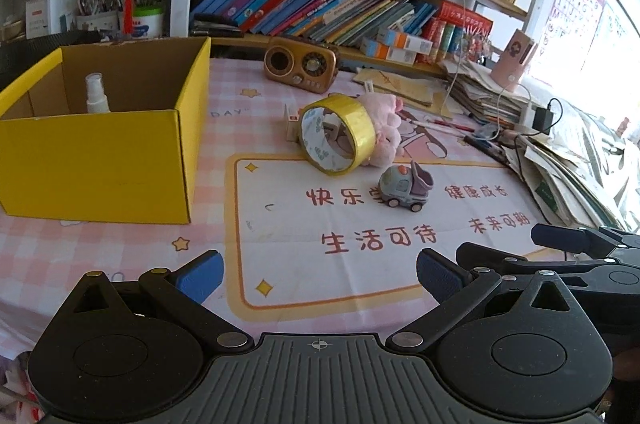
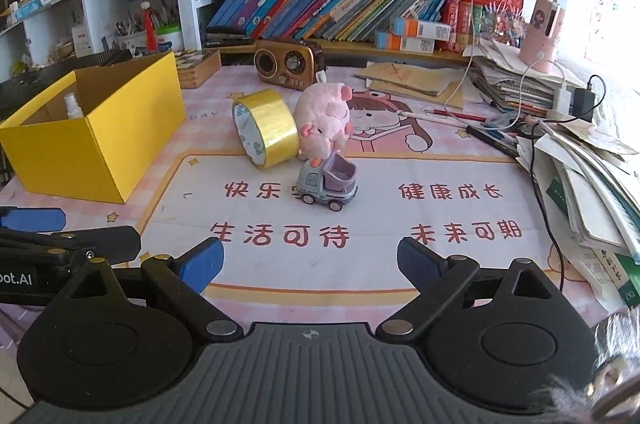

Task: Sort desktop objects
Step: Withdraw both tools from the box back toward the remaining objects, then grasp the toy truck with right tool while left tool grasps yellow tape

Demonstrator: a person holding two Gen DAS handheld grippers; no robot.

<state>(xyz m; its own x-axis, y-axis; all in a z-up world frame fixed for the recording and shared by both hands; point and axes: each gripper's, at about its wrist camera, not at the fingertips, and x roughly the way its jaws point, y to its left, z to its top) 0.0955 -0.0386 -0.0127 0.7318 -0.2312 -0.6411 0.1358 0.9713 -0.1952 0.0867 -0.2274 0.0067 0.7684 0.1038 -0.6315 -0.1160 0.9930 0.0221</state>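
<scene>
A yellow cardboard box (image 1: 96,159) (image 2: 92,143) stands at the left of the desk with a white spray bottle (image 1: 96,95) (image 2: 74,107) inside. Mid-desk a yellow tape roll (image 1: 340,139) (image 2: 266,129) stands on edge against a pink plush pig (image 1: 386,131) (image 2: 324,121). A grey toy truck (image 1: 406,189) (image 2: 328,185) sits just in front of them. My left gripper (image 1: 320,274) is open and empty, well short of the truck. My right gripper (image 2: 310,262) is open too, nothing between its blue pads.
A brown retro radio (image 1: 300,65) (image 2: 288,61) sits at the back before a shelf of books. Piles of papers, pens and cables (image 2: 580,159) crowd the right side. A wooden block (image 2: 198,65) lies behind the box. The pink printed mat (image 2: 360,207) covers the desk.
</scene>
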